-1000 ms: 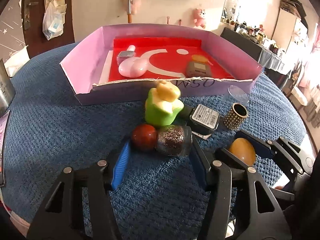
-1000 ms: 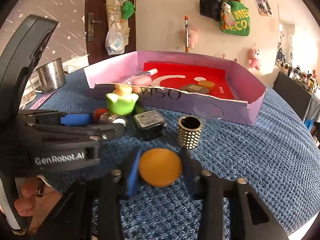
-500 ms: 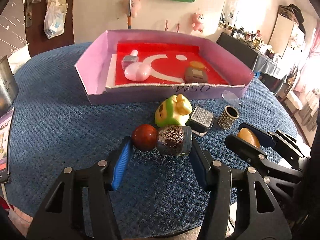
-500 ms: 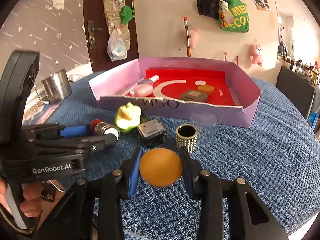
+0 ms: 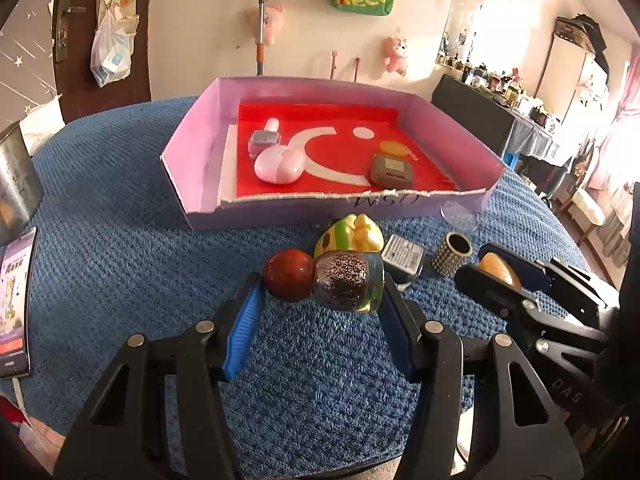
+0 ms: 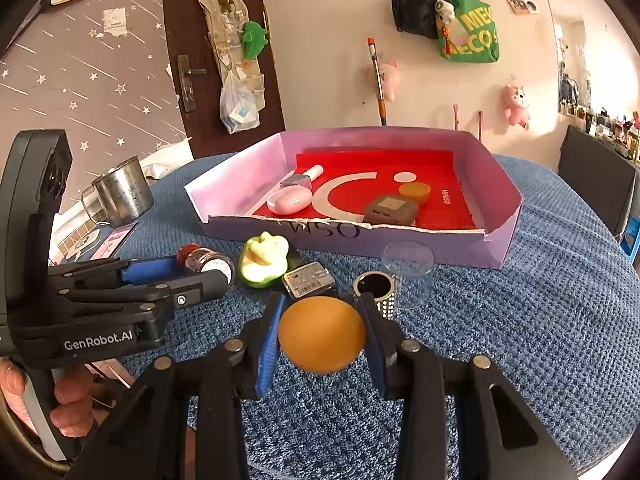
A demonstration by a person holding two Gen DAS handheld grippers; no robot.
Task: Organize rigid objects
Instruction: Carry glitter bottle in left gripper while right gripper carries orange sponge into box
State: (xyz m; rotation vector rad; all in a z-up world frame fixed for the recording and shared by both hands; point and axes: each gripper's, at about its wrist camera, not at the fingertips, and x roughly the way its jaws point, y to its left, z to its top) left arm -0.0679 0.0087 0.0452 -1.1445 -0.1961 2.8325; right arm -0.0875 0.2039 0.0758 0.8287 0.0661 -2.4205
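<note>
My left gripper (image 5: 320, 292) is shut on a glitter bottle with a red round cap (image 5: 324, 282), held sideways above the blue cloth. My right gripper (image 6: 322, 330) is shut on an orange egg-shaped object (image 6: 322, 334), also lifted; it shows in the left wrist view (image 5: 496, 272). The pink open box with a red floor (image 5: 200, 152) lies ahead and holds a pink case (image 5: 280, 164), a small bottle (image 5: 264, 140), a grey-brown block (image 5: 392, 170) and an orange disc (image 5: 392, 147).
On the blue cloth before the box lie a green-yellow toy (image 6: 264, 260), a black labelled block (image 6: 308, 280), a studded cylinder (image 6: 376, 286) and a clear cup (image 6: 408, 268). A metal mug (image 6: 120, 192) stands left. A phone (image 5: 16, 300) lies at the left edge.
Both grippers have risen and pulled back from the table with their objects still held. The box and loose items look farther below.
</note>
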